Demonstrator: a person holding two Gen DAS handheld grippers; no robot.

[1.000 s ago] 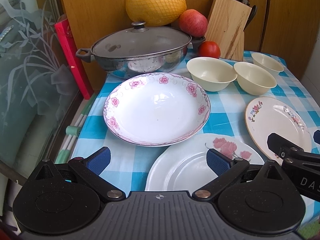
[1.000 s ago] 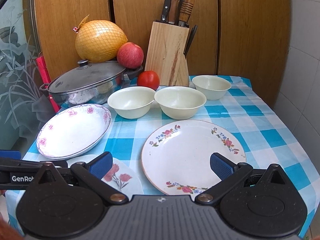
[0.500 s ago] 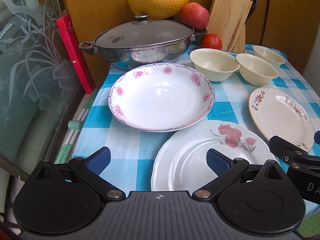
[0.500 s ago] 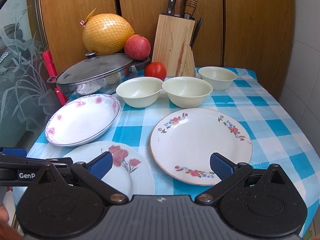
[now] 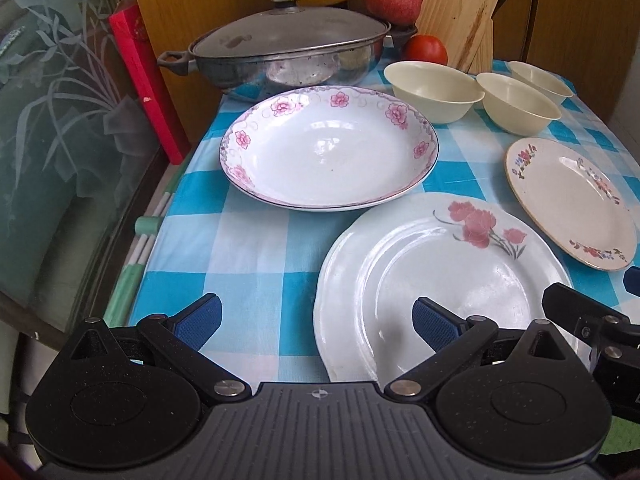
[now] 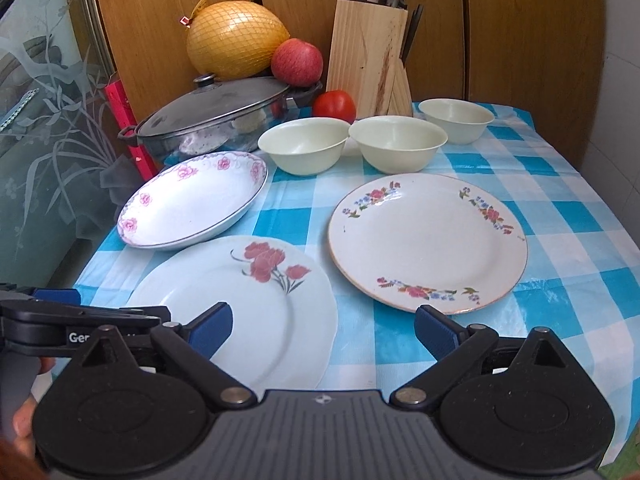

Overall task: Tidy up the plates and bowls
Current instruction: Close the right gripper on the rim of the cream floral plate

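Note:
A white plate with red flowers (image 5: 440,280) (image 6: 240,300) lies nearest on the blue checked cloth. Behind it on the left sits a deep plate with a pink-flower rim (image 5: 328,152) (image 6: 192,208); to the right lies a cream plate with small flowers (image 5: 568,200) (image 6: 428,240). Three cream bowls (image 6: 304,146) (image 6: 398,144) (image 6: 456,120) stand in a row further back. My left gripper (image 5: 316,320) hovers open over the near plate's left edge. My right gripper (image 6: 324,328) hangs between the two flat plates, its jaws wide and closing slightly on nothing.
A lidded steel pot (image 5: 280,52), a netted pomelo (image 6: 236,44), an apple (image 6: 298,62), a tomato (image 6: 334,106) and a knife block (image 6: 370,56) stand along the wooden back wall. A red board (image 5: 144,80) and a frosted glass panel (image 5: 52,128) border the table's left edge.
Both grippers have come forward and lower over the table, so the near plate shows more fully. The right jaws stand slightly narrower than before.

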